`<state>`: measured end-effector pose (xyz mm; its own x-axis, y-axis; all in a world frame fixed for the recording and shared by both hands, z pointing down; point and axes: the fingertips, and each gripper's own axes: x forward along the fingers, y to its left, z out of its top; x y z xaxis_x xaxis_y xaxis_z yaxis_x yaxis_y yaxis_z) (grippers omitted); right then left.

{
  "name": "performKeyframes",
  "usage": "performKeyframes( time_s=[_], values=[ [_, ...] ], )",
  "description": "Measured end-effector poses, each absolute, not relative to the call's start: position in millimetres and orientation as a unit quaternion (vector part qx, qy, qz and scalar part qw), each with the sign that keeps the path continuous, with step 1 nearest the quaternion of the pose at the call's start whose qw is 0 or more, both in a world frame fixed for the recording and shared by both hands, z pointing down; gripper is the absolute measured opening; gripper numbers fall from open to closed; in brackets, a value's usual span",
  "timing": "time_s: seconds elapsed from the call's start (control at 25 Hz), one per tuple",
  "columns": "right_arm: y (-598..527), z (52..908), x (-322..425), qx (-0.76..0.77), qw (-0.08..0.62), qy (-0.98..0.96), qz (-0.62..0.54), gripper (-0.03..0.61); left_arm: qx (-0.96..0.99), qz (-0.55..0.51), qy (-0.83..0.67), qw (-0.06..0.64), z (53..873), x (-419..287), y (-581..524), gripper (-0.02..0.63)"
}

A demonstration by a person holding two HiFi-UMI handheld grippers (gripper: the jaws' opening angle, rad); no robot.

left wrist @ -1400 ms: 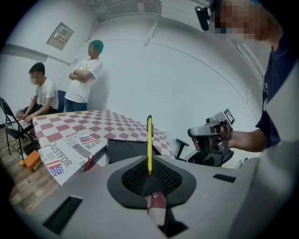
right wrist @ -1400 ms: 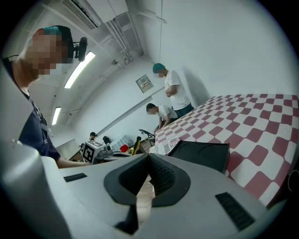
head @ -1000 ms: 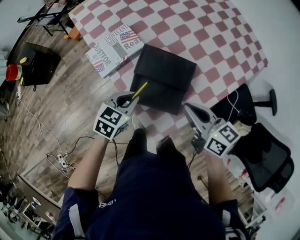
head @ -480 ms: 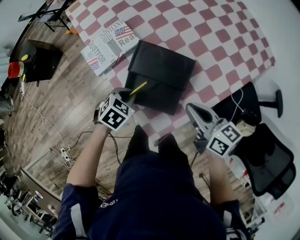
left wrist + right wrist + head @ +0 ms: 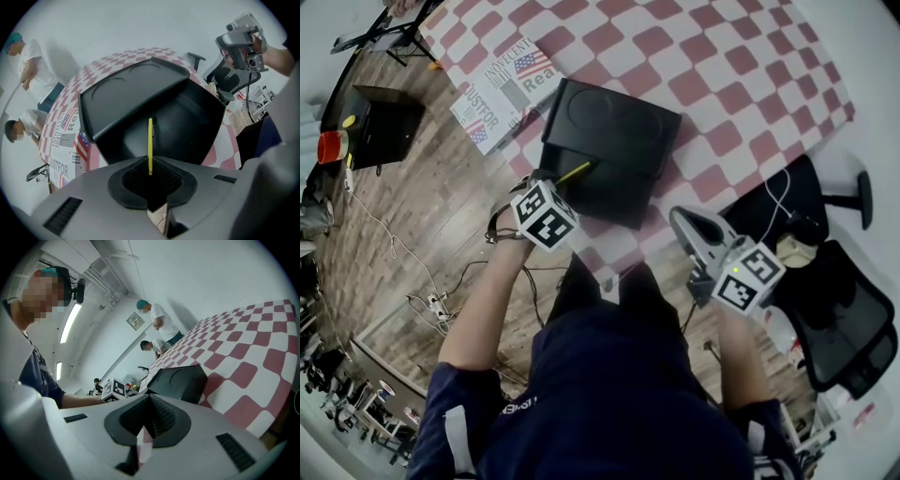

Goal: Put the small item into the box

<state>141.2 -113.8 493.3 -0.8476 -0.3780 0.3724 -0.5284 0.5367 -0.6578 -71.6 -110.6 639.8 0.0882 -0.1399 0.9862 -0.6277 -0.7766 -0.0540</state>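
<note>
A black box [image 5: 602, 190] lies open near the front edge of the checkered table [image 5: 722, 75], its lid [image 5: 617, 125] folded back. My left gripper [image 5: 549, 182] is shut on a thin yellow stick [image 5: 575, 172] whose far end reaches over the box's front rim. In the left gripper view the yellow stick [image 5: 150, 140] stands up from the left gripper [image 5: 150, 165] with the box's dark inside [image 5: 187, 126] right behind it. My right gripper [image 5: 682, 221] hangs off the table's front edge, to the right of the box. The right gripper [image 5: 149, 401] is shut with nothing between its pads.
A stack of printed magazines [image 5: 502, 84] lies left of the box at the table's corner. On the wooden floor to the left are a black case [image 5: 380, 122], a red cup [image 5: 330, 147] and cables. A black office chair [image 5: 834, 309] stands at the right. Two people [image 5: 28, 61] stand beyond the table.
My left gripper has carried the yellow stick forward, from just short of the box to over its front rim. The right gripper has stayed in place.
</note>
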Motion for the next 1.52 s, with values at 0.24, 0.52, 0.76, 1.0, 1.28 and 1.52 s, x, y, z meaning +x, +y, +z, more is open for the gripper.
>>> performKeyframes(
  time_s=[0.24, 0.52, 0.76, 1.0, 1.28, 1.52],
  values=[
    [-116.7, 499.6, 156.8, 0.266, 0.091, -0.867, 0.412, 0.017, 0.689, 0.647, -0.264, 0.193, 649.4, -72.0, -114.2, 0.048],
    [-116.2, 500.0, 156.6, 0.258, 0.090, -0.868, 0.414, 0.017, 0.673, 0.674, -0.241, 0.186, 657.7, -68.0, -114.1, 0.081],
    [-118.1, 497.6, 160.6, 0.260, 0.091, -0.868, 0.412, 0.017, 0.676, 0.669, -0.242, 0.191, 658.2, -64.0, -117.1, 0.131],
    [-119.6, 495.4, 157.8, 0.261, 0.092, -0.870, 0.408, 0.017, 0.698, 0.637, -0.265, 0.190, 642.6, -63.4, -117.5, 0.138],
    [-117.8, 478.6, 133.8, 0.257, 0.092, -0.880, 0.389, 0.017, 0.776, 0.490, -0.333, 0.216, 573.9, -58.3, -123.3, 0.119],
    [-110.7, 458.1, 109.7, 0.260, 0.089, -0.889, 0.367, 0.017, 0.837, 0.383, -0.350, 0.173, 506.6, -55.6, -108.9, 0.086]
  ],
)
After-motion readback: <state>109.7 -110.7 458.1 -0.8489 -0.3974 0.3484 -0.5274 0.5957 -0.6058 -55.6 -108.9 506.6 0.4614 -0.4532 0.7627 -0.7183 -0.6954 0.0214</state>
